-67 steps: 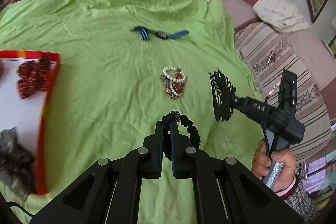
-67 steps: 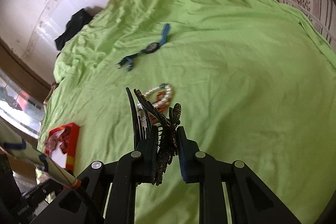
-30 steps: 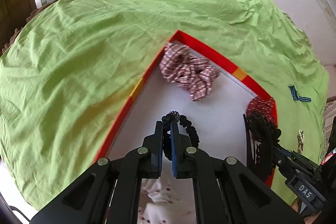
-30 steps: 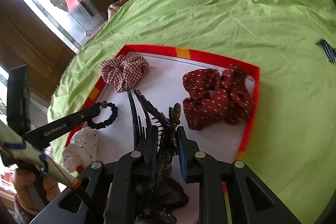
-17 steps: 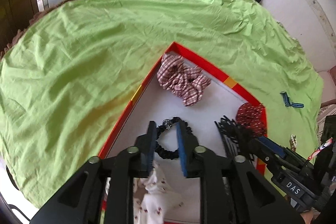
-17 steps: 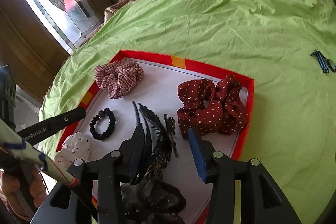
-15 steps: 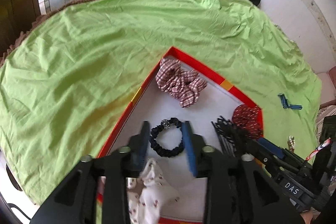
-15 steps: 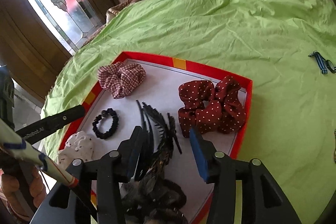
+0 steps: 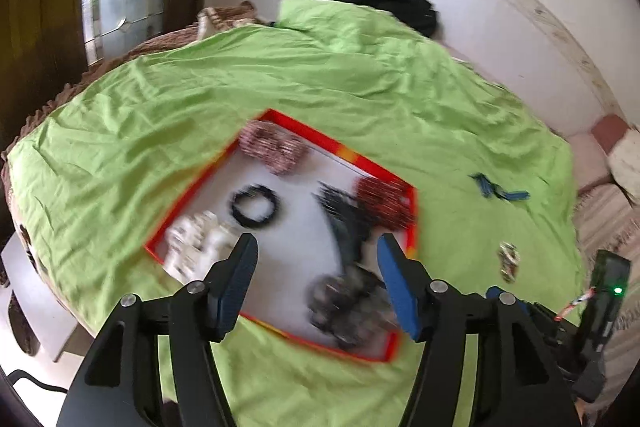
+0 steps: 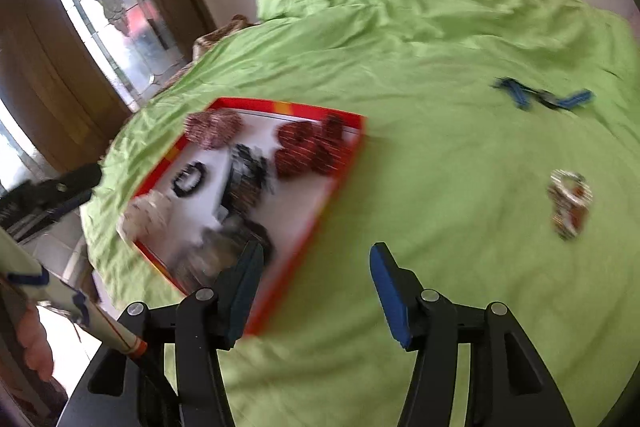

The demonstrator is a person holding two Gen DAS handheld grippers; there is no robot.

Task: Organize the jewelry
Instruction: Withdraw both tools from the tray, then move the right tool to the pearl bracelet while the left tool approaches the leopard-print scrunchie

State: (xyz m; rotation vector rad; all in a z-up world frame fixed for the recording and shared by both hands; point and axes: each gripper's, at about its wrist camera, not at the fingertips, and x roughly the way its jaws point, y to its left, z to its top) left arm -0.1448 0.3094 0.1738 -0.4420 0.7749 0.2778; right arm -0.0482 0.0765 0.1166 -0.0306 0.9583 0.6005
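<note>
Both claws have just been opening: left gripper [image 9: 314, 267] and right gripper [image 10: 316, 277] spread wide, empty, hair tie [image 9: 253, 205] lying in the tray [image 9: 320, 137].

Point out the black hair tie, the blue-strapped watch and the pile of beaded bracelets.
black hair tie [image 9: 254, 205], left wrist view, on its ring.
blue-strapped watch [image 10: 541, 98], right wrist view, on its middle.
beaded bracelets [image 10: 569, 202], right wrist view, middle of the pile.

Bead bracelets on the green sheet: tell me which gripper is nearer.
Right. The right gripper hovers over the sheet beside the tray, facing the bead bracelets; the left gripper hangs over the tray, farther away.
</note>
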